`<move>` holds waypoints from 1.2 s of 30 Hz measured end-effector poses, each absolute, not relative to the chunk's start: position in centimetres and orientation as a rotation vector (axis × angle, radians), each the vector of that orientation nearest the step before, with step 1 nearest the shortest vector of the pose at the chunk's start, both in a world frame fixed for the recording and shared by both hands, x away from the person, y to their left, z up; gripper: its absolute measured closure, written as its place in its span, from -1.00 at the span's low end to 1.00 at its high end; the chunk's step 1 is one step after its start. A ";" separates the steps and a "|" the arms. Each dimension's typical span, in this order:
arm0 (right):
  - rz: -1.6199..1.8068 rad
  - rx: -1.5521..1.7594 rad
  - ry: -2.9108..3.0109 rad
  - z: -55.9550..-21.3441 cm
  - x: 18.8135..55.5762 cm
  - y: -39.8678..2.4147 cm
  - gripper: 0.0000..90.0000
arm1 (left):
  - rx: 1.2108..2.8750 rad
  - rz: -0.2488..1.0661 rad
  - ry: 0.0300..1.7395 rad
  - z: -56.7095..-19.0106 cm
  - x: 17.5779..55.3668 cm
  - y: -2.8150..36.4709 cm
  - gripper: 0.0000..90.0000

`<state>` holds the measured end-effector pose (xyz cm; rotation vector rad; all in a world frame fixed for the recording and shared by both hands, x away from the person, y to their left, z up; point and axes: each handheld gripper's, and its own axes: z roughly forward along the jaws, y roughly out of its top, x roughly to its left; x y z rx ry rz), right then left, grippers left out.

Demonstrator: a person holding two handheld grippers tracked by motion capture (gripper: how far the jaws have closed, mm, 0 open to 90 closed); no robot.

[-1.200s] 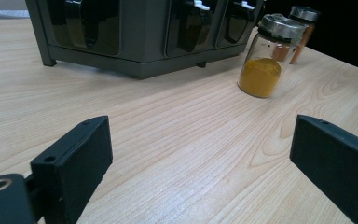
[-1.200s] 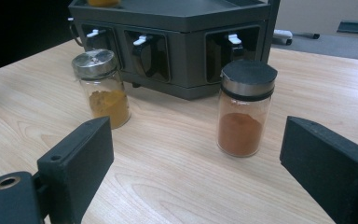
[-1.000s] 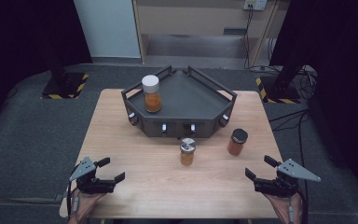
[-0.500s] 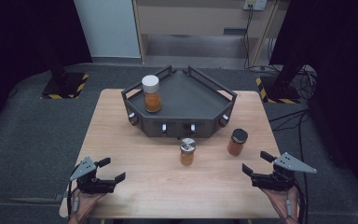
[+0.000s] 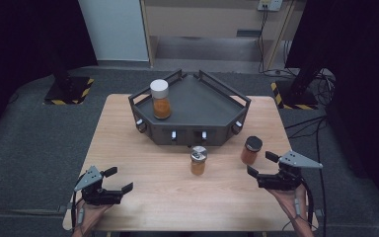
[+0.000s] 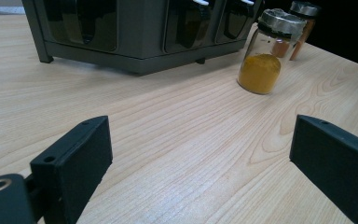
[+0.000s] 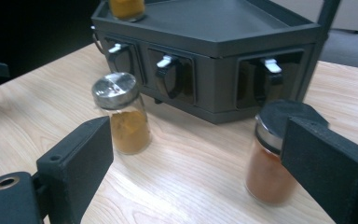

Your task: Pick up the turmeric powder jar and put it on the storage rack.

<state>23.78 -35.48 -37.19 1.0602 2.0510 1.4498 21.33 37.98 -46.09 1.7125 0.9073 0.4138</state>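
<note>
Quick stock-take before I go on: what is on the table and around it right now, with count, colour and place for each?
Jar with black lid: one, reddish-brown contents, on the table just ahead of the right gripper.
Jar with silver lid: one, orange-yellow contents, mid-table in front of the rack.
Jar with white lid: one, orange contents, standing on the rack's top, left side.
Rack: one, dark grey, angular, railed top, white-tipped knobs along its front, at the table's far middle.
Table: one, light wood.
Stand bases: two, black with yellow-black striped edges, on the floor at far left and far right.
Left gripper: black, open, near-left corner, holding nothing.
Right gripper: black, open, near-right, beside the black-lidded jar.
</note>
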 end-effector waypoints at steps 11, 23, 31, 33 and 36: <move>1.479 1.022 2.106 -37.0 26.2 -33.7 -0.79 | 1.720 0.407 0.913 -46.1 21.6 37.9 -0.89; 1.495 0.990 2.172 -36.9 28.6 -31.5 -0.79 | 1.719 0.406 0.913 -46.2 21.6 37.9 -0.89; 1.497 0.953 2.205 -36.6 29.4 -30.3 -0.79 | 1.720 0.407 0.915 -46.1 21.5 37.9 -0.89; 1.499 0.948 2.209 -36.7 29.6 -30.1 -0.79 | 1.720 0.407 0.915 -46.1 21.6 37.9 -0.89; 1.499 0.938 2.221 -36.7 30.0 -29.6 -0.79 | 1.722 0.407 0.915 -46.1 21.6 37.9 -0.89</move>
